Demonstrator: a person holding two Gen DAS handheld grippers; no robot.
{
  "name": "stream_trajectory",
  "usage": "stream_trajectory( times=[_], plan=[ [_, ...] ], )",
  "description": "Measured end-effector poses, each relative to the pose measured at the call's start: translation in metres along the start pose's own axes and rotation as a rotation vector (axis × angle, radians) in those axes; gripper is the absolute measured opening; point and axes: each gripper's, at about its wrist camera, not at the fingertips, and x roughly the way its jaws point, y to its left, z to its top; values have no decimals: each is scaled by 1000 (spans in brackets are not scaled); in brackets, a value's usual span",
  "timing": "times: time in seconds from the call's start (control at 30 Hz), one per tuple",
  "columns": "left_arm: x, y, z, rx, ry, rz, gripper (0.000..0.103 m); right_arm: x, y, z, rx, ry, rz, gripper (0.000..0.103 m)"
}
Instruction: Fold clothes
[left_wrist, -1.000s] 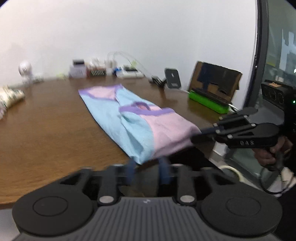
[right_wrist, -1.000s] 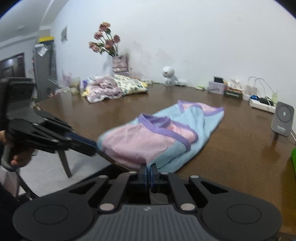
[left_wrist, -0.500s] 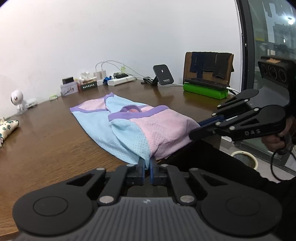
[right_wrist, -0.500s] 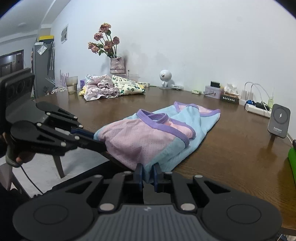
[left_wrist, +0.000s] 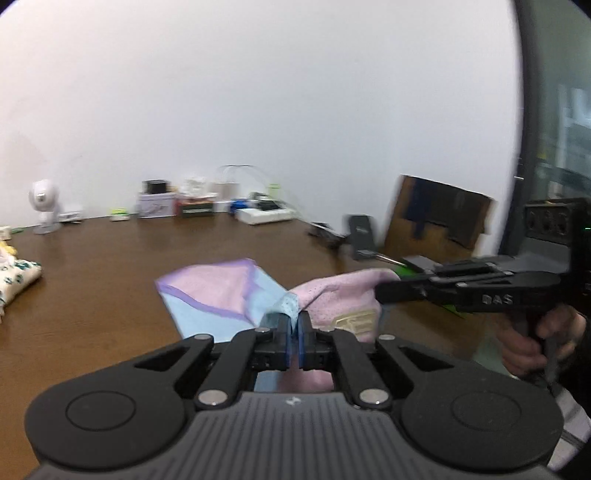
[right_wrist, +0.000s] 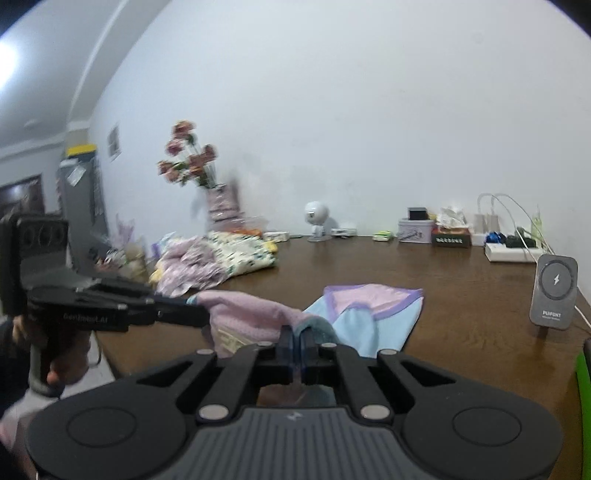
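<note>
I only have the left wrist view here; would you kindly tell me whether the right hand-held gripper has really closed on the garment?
Observer: Yes. In the right wrist view the right hand-held gripper is shut on a bluish edge of the garment.
Operator: Thank you. How does my left one look from that side?
Observer: The left hand-held gripper is pinched on the garment's pink corner, raised off the table.
Operator: And what lies beyond the left edge of my frame?
Observer: A pile of clothes, with a vase of flowers behind it.
</note>
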Motion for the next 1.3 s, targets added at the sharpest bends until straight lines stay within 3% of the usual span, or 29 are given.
stream_trajectory(
  times=[0.1,0.2,0.27,0.33,0.37,0.43,0.47,0.63,0.7,0.73,0.77,0.83,1.03,1.1,1.2,1.3],
  plan=[
    [36,25,21,-89,63,37,4,25,-17,23,61,21,-5,2],
    [80,54,29,-196,179,74,8,74,-38,36,136,108,-89,6],
    [95,64,28,-223,212,127,10,102,-54,38,199,143,-159,11],
    [105,70,27,-240,227,192,21,114,-64,39,227,152,-201,14],
    [106,71,27,-241,228,198,32,120,-68,40,239,156,-221,19],
    [98,66,28,-224,206,141,37,110,-71,42,224,126,-218,30],
    [94,63,29,-216,196,112,37,103,-72,44,212,114,-207,30],
    [74,50,33,-173,143,-31,64,77,-68,36,165,163,-33,30],
    [81,40,32,-143,165,-48,61,90,-64,31,164,204,-28,22],
    [84,40,30,-139,176,-31,58,98,-62,29,160,226,-45,10],
    [87,40,28,-135,187,-14,48,109,-61,27,162,240,-85,6],
    [92,40,25,-127,210,21,45,130,-63,23,170,282,-143,6],
    [107,40,14,-101,279,123,56,135,-63,27,147,238,-188,10],
    [112,40,10,-93,301,157,64,120,-63,32,148,203,-183,10],
    [120,40,4,-80,335,209,64,104,-58,37,122,183,-128,9],
    [123,42,5,-100,331,234,62,109,-43,28,59,229,-58,8]
  ],
)
